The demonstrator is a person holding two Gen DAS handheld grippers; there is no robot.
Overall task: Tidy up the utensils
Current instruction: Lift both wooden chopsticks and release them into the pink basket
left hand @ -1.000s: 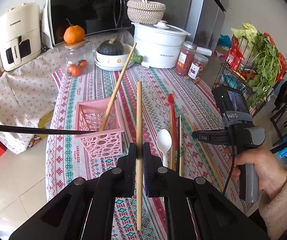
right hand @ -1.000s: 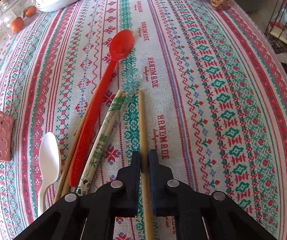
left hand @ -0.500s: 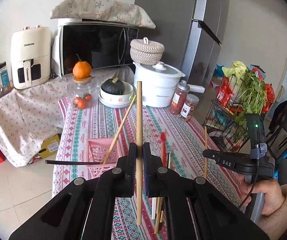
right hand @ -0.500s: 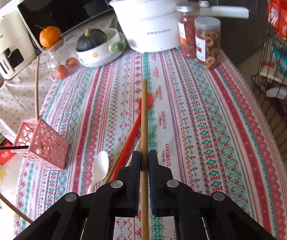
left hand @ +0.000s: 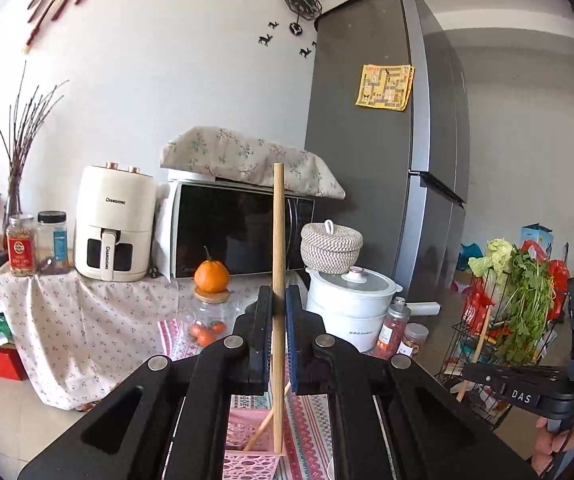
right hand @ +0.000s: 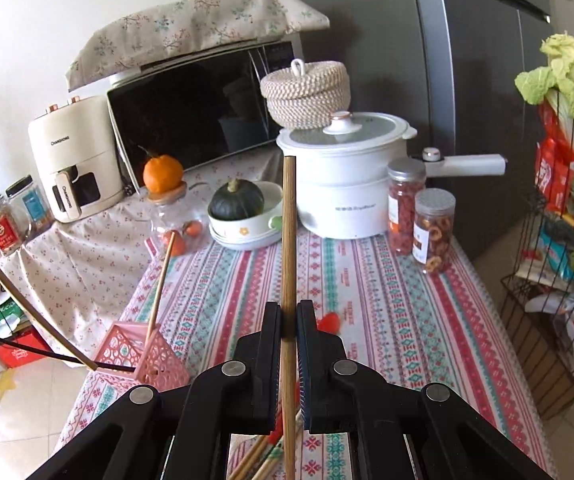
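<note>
Two jars (right hand: 419,216) stand beside the white pot (right hand: 343,184) behind the pink basket (right hand: 143,356).

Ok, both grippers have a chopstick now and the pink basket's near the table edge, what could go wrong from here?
1. The pink basket sits at the table's edge; a push could tip it off.
2. The left gripper and right gripper each pinch a long chopstick; it may pivot or catch the chopstick already leaning inside.

Soft, even daylight fills both views, with the white wall (left hand: 175,80) bright and shadows faint. The tall grey metal fridge (left hand: 383,152) carries a dull sheen. Strong fisheye bending curves it, and black vignette fills the corners. Focus is sharp, without motion blur.
</note>
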